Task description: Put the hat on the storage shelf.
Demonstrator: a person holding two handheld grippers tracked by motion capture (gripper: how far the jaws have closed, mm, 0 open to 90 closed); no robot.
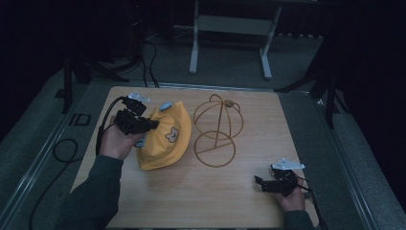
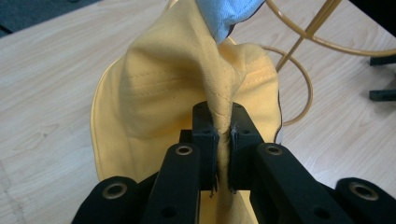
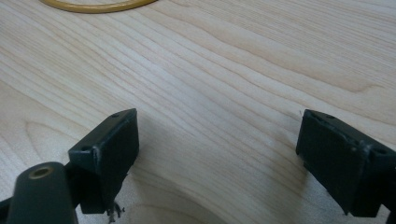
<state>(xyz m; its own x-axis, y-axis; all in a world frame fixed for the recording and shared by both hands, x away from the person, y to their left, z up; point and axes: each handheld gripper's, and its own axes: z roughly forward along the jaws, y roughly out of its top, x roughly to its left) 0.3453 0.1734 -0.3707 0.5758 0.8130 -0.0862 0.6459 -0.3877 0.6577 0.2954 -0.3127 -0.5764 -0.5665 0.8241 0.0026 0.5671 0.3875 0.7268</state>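
Note:
A yellow cloth hat (image 1: 165,136) with a small bear face and pale blue lining hangs partly lifted over the left half of the wooden table (image 1: 191,201). My left gripper (image 1: 152,124) is shut on a fold of the hat's fabric; in the left gripper view the yellow hat (image 2: 177,79) is pinched between the jaws of the left gripper (image 2: 223,135). Just right of the hat stands a gold wire hat stand (image 1: 218,129), dome-shaped on a ring base. My right gripper (image 1: 259,183) rests low near the front right, open, its jaws wide over bare wood (image 3: 219,154).
Part of the stand's ring base (image 3: 98,5) lies beyond the right gripper. Cables trail off the table's left side (image 1: 103,129). Behind the table stand a white frame's legs (image 1: 194,48) on grey floor.

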